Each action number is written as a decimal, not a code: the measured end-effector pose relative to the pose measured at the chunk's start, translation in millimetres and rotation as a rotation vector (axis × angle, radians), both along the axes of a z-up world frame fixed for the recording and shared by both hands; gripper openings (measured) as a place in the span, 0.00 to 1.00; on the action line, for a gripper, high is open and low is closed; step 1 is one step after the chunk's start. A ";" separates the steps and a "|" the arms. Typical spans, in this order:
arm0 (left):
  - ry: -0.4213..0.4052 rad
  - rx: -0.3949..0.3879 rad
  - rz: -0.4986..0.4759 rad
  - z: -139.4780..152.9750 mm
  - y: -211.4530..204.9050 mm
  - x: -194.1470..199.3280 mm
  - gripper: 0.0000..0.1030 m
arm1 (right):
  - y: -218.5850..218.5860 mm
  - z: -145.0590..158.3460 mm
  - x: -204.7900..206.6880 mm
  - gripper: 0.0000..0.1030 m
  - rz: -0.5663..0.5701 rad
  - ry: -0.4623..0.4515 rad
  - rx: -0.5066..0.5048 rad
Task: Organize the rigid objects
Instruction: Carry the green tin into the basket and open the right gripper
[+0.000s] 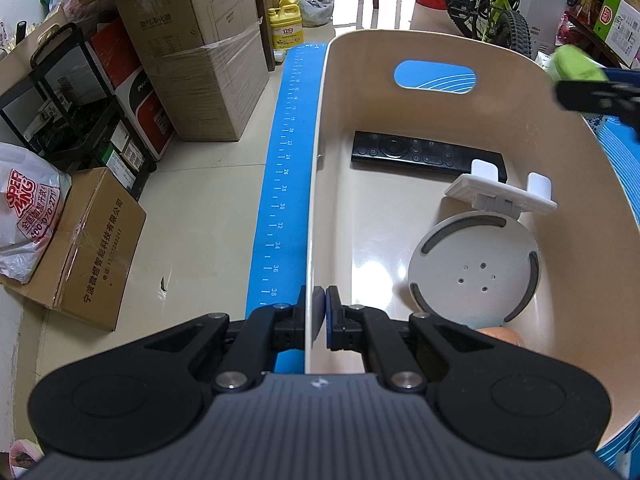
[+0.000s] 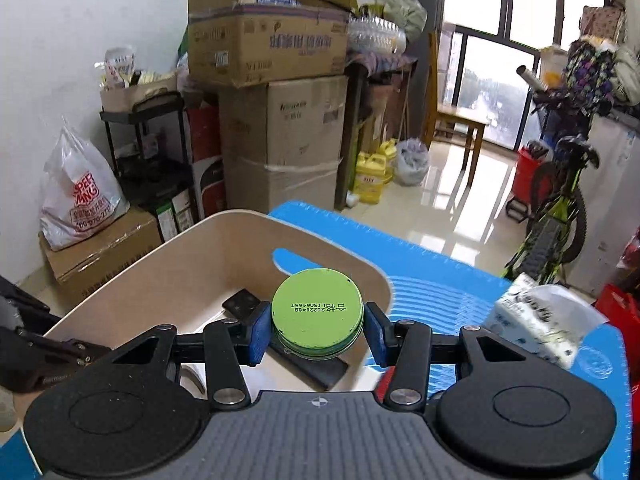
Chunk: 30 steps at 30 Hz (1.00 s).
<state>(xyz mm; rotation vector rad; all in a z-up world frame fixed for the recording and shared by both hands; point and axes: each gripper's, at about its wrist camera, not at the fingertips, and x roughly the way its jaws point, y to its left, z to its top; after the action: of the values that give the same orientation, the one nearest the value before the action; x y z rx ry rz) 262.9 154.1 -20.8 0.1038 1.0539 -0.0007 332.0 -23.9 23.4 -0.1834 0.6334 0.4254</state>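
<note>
Left gripper (image 1: pixel 319 314) pinches bin (image 1: pixel 320 128) rim, level w/ near wall. Right gripper (image 2: pixel 317 330) clamps green tin (image 2: pixel 317 310) sideways, held above bin over remote (image 2: pixel 241 303).

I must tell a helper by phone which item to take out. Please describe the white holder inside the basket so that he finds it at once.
Find the beige basket on the blue mat. On its floor lie a black remote at the far end and the white holder nearer, by the right wall. The holder alone is white: a round grey-white disc with a hinged bracket bearing two upright prongs.
</note>
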 end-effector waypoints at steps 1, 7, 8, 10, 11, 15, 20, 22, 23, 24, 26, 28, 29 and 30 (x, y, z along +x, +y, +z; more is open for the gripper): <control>0.000 0.002 -0.001 -0.2 -0.6 0.1 0.07 | 5.4 -3.3 4.3 0.52 0.001 0.012 -0.009; 0.000 0.003 -0.002 -0.9 -1.7 0.2 0.07 | 35.6 -25.8 23.1 0.52 0.013 0.071 -0.097; 0.001 0.004 -0.002 -1.0 -2.2 0.6 0.07 | 39.7 -29.9 26.7 0.52 0.006 0.087 -0.112; 0.001 0.003 0.000 -1.3 -2.1 0.2 0.07 | 45.0 -35.8 32.0 0.52 -0.002 0.112 -0.115; 0.000 0.004 -0.001 -1.4 -2.3 0.2 0.07 | 47.7 -39.7 34.8 0.52 -0.002 0.129 -0.115; 0.000 0.002 -0.002 -1.9 -2.4 0.5 0.07 | 57.1 -54.8 40.7 0.52 -0.006 0.174 -0.155; 0.000 0.002 0.000 -2.2 -2.1 0.2 0.07 | 60.3 -56.0 40.8 0.52 -0.009 0.177 -0.174; -0.002 0.002 -0.001 -2.2 -1.7 0.2 0.07 | 60.6 -55.5 40.4 0.52 -0.010 0.176 -0.175; -0.002 0.001 0.000 -2.5 -1.5 0.5 0.07 | 60.3 -55.3 40.5 0.58 -0.009 0.175 -0.174; -0.002 0.001 0.001 -2.5 -1.2 0.4 0.07 | 59.5 -54.9 40.1 0.59 -0.012 0.172 -0.174; -0.002 0.002 0.000 -2.5 -1.1 0.3 0.07 | 56.9 -53.5 39.0 0.63 -0.004 0.172 -0.162; -0.002 0.001 0.001 -2.5 -1.0 0.3 0.07 | 55.8 -51.9 37.2 0.71 -0.017 0.164 -0.161; -0.003 0.001 0.001 -2.5 -1.0 0.4 0.07 | 53.1 -50.1 34.7 0.75 -0.019 0.158 -0.153; -0.003 0.001 0.001 -2.8 -0.9 0.7 0.07 | 51.4 -48.1 32.7 0.77 -0.011 0.153 -0.138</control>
<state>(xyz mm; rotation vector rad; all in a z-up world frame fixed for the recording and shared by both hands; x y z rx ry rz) 263.6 153.2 -23.6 0.1045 1.0510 0.0008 364.7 27.5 -24.7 -0.2805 0.8150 0.3879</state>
